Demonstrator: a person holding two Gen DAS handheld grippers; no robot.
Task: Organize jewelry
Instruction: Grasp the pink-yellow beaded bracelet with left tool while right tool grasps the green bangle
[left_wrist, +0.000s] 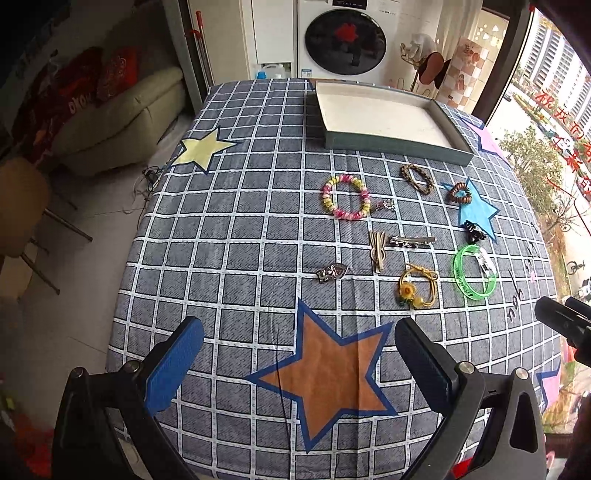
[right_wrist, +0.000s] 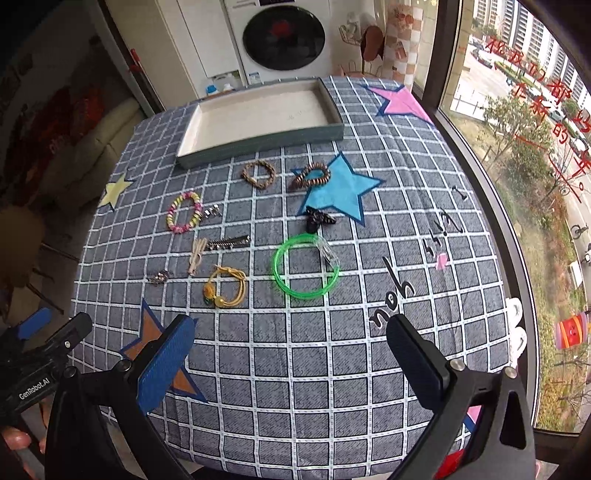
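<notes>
The left gripper hangs low over the checked tablecloth, its fingers wide apart and holding nothing. The right gripper hangs the same way, fingers wide apart, nothing between them. A label on the left tool reads "GenRobot.AI". Black letters on the cloth spell "you". The tray sits at 12 o'clock with nothing in it. The jewelry lies loose on the cloth below it: a green bangle, a pink and yellow bracelet at 10 o'clock, and a yellow cord bracelet.
</notes>
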